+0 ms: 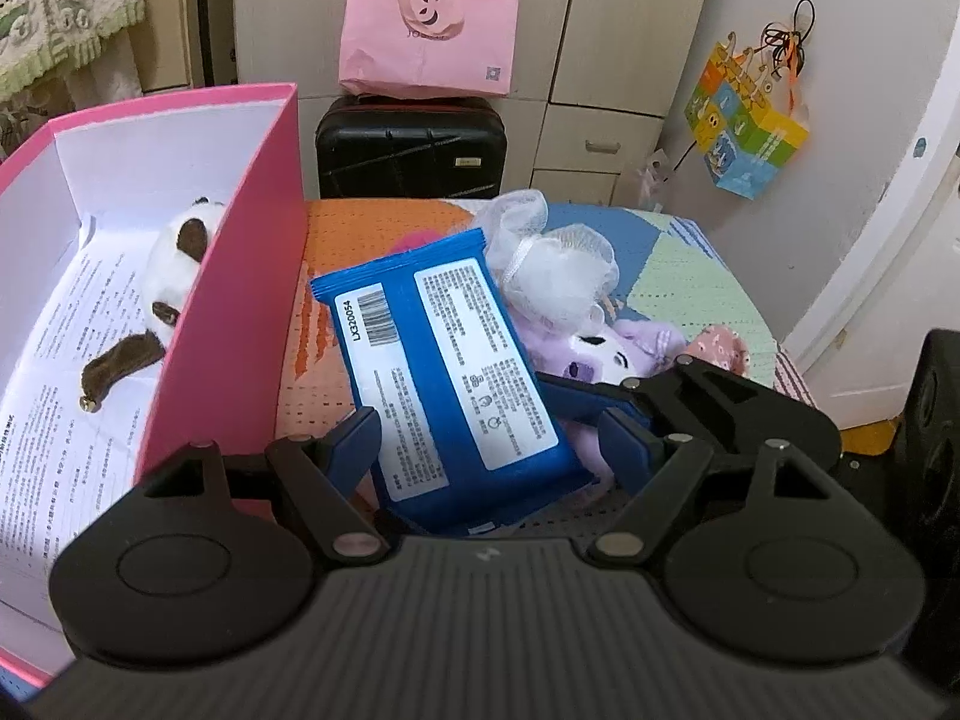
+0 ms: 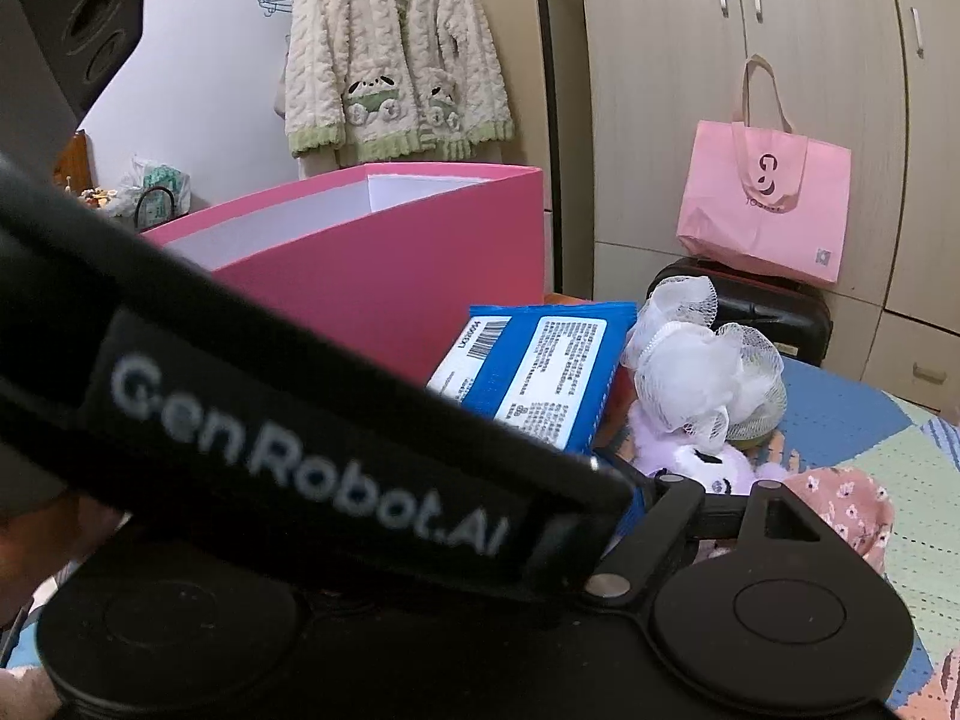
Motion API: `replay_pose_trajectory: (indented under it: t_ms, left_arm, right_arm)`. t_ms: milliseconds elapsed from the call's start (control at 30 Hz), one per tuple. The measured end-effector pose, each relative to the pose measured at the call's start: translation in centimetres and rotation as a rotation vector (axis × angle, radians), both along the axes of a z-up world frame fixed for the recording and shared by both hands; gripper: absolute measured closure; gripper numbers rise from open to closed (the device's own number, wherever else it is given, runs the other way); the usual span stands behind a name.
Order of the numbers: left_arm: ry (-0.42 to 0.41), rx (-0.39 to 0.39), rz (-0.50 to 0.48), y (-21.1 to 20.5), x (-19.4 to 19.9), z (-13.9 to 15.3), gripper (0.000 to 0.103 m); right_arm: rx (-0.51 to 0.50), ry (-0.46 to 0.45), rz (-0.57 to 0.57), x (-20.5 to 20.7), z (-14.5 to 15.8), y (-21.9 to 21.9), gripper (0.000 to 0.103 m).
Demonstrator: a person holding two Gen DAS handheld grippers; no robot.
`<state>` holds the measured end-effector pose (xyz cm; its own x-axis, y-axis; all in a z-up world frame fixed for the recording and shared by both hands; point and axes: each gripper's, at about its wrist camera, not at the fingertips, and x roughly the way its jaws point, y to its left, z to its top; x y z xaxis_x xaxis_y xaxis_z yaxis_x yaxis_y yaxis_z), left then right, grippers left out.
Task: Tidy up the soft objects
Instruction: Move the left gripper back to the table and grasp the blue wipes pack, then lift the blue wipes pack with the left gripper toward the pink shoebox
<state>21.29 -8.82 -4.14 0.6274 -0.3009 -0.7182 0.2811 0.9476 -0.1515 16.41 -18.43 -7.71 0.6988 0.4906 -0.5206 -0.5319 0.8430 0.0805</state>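
A blue wipes pack (image 1: pixel 456 384), label side up, sits clamped between the blue-padded fingers (image 1: pixel 354 444) of the left gripper (image 1: pixel 486 438), held tilted just beside the outer wall of an open pink box (image 1: pixel 240 276) on a patchwork bed cover (image 1: pixel 678 276). Inside the box, a panda plush (image 1: pixel 168 276) lies on a printed paper sheet (image 1: pixel 54 360). Touching the pack's far edge is a white mesh bath pouf (image 1: pixel 552 264), which rests on a lilac plush toy (image 1: pixel 612 354); a pink floral cloth (image 1: pixel 726 348) lies just beside that toy. From the right-hand camera, a black strap (image 2: pixel 300 450) printed "GenRobot.AI" crosses the view and hides most of the right gripper (image 2: pixel 636 498); only one of its linkage arms shows, so whether its fingers are spread or closed cannot be told. Behind the bed, a pink tote bag (image 1: pixel 429 30) stands on a black suitcase (image 1: pixel 411 150) against beige cabinets (image 2: pixel 720 90), and a fluffy cream cardigan (image 2: pixel 390 54) hangs on the wall
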Motion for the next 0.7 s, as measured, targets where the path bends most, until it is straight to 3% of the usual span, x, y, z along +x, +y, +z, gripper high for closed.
replay_pose_trajectory:
  t_ms: [300,400,467,700]
  left_arm:
    - [0.018,-0.022,-0.007,0.1,0.0,-0.6,0.022]
    - [0.010,-0.038,-0.018,0.1,-0.2,-0.5,0.028]
    - [0.001,-0.039,-0.028,0.1,-0.5,-0.5,0.038]
    - [-0.036,-0.022,-0.064,-0.1,-1.7,0.0,0.042]
  right_arm:
    - [-0.004,-0.012,-0.005,-0.5,-0.3,0.7,0.018]
    - [-0.002,-0.024,-0.004,-0.8,-0.1,0.9,0.025]
    - [-0.006,-0.045,-0.019,-1.1,0.1,1.0,0.032]
    - [-0.007,-0.057,-0.057,-2.4,0.7,1.3,0.042]
